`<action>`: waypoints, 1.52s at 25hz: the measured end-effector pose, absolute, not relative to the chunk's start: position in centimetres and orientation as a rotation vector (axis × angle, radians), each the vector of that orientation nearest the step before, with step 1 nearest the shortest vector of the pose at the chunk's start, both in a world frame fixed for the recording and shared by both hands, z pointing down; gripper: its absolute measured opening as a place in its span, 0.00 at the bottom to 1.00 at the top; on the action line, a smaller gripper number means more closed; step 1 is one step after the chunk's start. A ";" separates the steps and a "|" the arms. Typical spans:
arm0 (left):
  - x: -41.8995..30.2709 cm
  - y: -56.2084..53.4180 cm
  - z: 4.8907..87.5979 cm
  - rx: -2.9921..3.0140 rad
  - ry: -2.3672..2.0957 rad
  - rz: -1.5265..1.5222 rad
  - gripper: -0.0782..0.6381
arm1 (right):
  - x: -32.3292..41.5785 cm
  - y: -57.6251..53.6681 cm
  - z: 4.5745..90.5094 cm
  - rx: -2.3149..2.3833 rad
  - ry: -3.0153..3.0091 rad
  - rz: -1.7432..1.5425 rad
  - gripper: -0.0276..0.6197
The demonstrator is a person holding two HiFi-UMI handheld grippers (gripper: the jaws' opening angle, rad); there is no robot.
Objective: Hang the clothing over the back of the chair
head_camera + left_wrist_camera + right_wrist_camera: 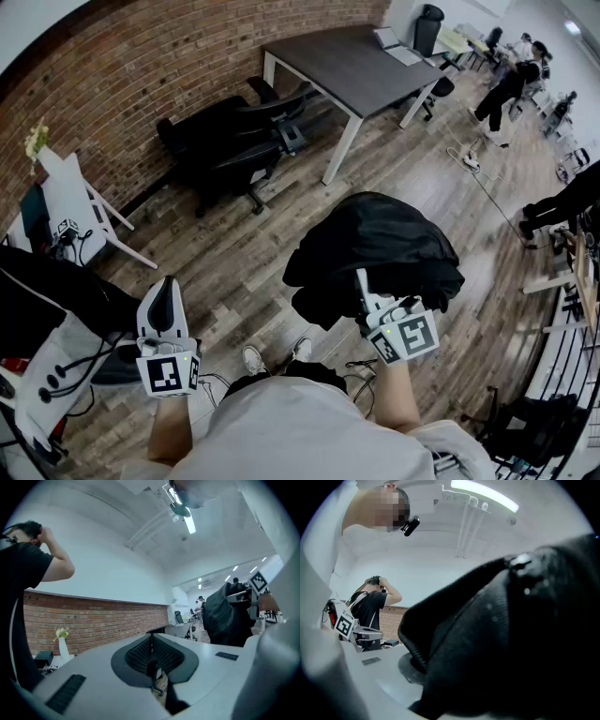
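The black clothing hangs bunched in the air in front of me, above the wood floor. My right gripper is shut on its near lower edge. In the right gripper view the dark fabric fills most of the picture and hides the jaw tips. My left gripper is held level to the left, apart from the clothing, and its jaws are shut on nothing. From the left gripper view the clothing shows at the right. Two black office chairs stand by the brick wall, well beyond both grippers.
A dark table with white legs stands behind the chairs. A white stand is at the left by the wall. A person in a black shirt stands close on my left. More people are at the far right. Cables lie on the floor.
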State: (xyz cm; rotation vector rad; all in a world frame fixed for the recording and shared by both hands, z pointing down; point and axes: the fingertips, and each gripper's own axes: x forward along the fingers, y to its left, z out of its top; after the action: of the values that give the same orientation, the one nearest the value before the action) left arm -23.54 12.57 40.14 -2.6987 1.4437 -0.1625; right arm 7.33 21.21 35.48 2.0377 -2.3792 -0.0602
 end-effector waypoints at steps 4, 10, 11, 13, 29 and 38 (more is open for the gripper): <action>-25.9 13.1 39.6 -2.665 1.465 -0.151 0.15 | 5.3 22.4 35.2 2.034 -2.381 -0.048 0.21; -25.8 13.6 39.3 -2.673 1.469 -0.133 0.15 | 4.3 22.6 34.4 2.003 -2.389 -0.094 0.21; -25.7 13.8 39.2 -2.674 1.475 -0.127 0.15 | 4.3 22.5 34.2 1.998 -2.392 -0.104 0.21; -25.3 14.1 39.2 -2.675 1.486 -0.119 0.15 | 4.7 22.4 33.9 1.990 -2.399 -0.125 0.21; -16.2 17.0 38.1 -2.633 1.486 -0.111 0.15 | 11.6 25.4 33.7 1.910 -2.587 -0.154 0.20; -14.1 16.4 39.6 -2.655 1.464 -0.173 0.15 | 13.9 26.0 35.6 1.932 -2.539 -0.100 0.21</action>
State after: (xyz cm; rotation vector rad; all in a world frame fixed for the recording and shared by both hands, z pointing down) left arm -14.13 16.35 39.63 -2.6553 1.4639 -0.1733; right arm 13.94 25.95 35.65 1.9323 -2.5392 -0.0997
